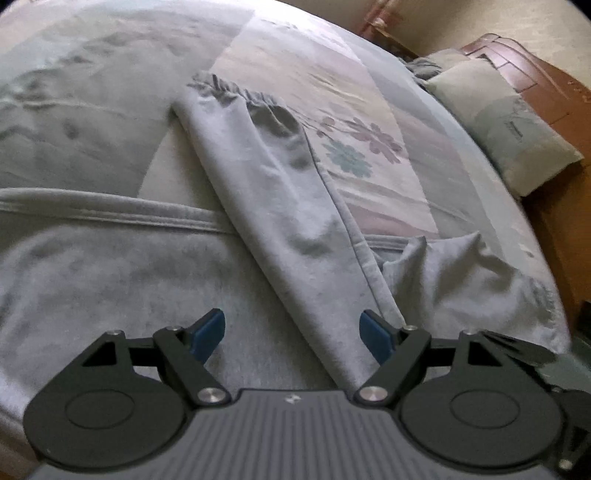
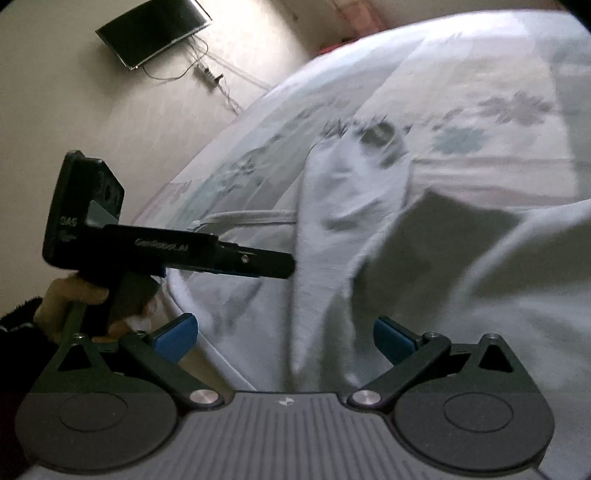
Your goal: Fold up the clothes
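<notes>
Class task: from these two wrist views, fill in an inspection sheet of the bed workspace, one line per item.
Surface: bed cover, floral, lightly rumpled.
Job's things: grey garment spread out, one sleeve folded across it.
Clutter: pillow by the wooden headboard.
Grippers: left gripper open above the sleeve; right gripper open, nothing held.
Cables: loose wires under the wall screen.
Surroundings: plain pale wall.

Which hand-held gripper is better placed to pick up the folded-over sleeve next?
Left, probably. The left hand-held gripper hangs open directly over the grey sweatshirt's sleeve; the right hand-held gripper, also open, sits over rumpled fabric beside it.
</notes>
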The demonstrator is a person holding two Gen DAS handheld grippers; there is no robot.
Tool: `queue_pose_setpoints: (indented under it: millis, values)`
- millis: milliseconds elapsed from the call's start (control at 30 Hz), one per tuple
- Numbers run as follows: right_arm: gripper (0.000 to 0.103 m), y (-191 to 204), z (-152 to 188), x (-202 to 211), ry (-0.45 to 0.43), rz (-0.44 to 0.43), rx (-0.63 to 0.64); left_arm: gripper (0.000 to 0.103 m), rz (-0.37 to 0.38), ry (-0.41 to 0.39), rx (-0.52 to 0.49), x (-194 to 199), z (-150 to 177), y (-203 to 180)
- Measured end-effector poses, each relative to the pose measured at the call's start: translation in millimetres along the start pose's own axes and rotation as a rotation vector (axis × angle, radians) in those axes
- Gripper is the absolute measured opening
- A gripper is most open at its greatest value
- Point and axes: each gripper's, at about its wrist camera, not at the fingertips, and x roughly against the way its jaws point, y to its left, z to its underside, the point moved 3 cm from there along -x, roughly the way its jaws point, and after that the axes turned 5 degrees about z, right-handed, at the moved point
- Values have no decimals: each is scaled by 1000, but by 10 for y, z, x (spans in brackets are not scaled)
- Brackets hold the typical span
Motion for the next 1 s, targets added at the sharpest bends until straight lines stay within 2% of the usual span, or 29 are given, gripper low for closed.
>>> queue_pose_setpoints:
  millis: [167,367,433,533,600,667,800,900,1000]
  values:
    - [103,141,-106,-239,12,-26,15,80,92,-2,34,-36,-87,161]
    - [103,504,-115,-350,16,-54,108,80,123,-20,53,-23,-189,297]
    - [103,651,-43,-318,42,-103,145,80,142,-20,62,-25,-193,330]
    - [103,855,135,-306,136,-164,254,80,160,-25,72,-38,-186,364]
    - [103,894,244,-306,177,-146,347,81,168,-30,76,-44,-182,377]
    - [103,848,255,-287,174,-111,363,81,171,-31,77,-40,-181,380]
    - [103,604,21,-217,67,-33,260,81,169,-32,77,-32,-185,369]
    - [103,420,-150,-327,25,15,183,81,170,-26,73,-28,-200,362]
    - [103,375,-168,-475,56,-32,127,81,180,-20,74,-40,-211,368]
